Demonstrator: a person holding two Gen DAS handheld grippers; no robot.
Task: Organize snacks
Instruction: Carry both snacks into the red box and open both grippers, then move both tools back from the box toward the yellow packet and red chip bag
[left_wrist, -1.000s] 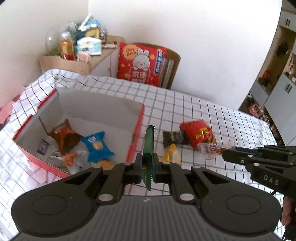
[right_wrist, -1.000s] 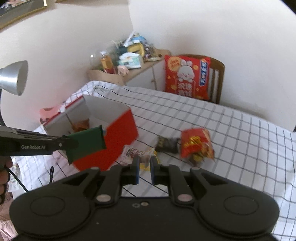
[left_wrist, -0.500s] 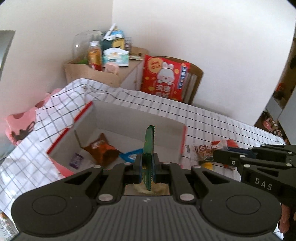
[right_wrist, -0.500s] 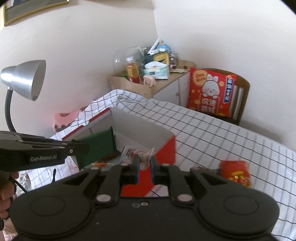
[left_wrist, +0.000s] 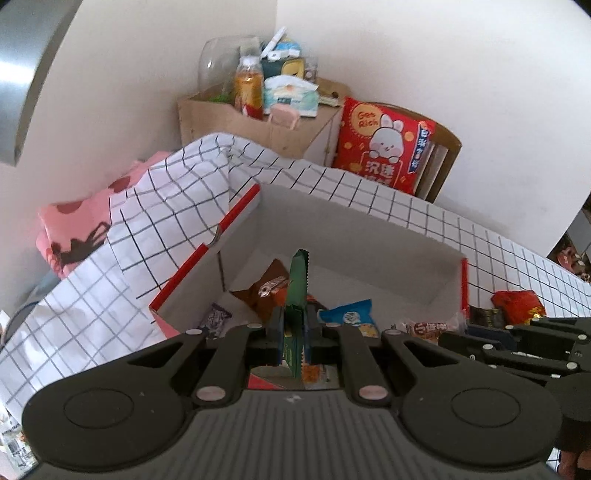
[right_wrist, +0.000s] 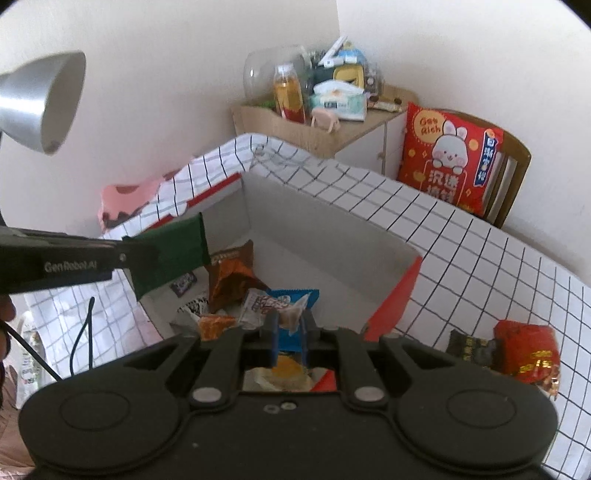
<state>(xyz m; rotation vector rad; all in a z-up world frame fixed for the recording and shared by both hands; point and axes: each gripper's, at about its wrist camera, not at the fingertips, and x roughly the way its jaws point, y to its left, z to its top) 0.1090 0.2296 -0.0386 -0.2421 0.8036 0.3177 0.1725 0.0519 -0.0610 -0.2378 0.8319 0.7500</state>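
Green foil is what my left gripper (left_wrist: 294, 334) pinches: a green snack packet (left_wrist: 297, 291) standing on edge between its closed fingers, over the open red-and-white box (left_wrist: 369, 236). My right gripper (right_wrist: 289, 332) holds a clear-wrapped snack (right_wrist: 271, 304) pressed between its fingers, above the packets already in the box. On the checked tablecloth (right_wrist: 461, 236) beside the box lie a red snack bag (right_wrist: 526, 354) and a dark packet (right_wrist: 469, 345).

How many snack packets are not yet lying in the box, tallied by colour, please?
green packet, in left gripper: 1
clear packet, in right gripper: 1
red packet, on cloth: 1
black packet, on cloth: 1
Total: 4
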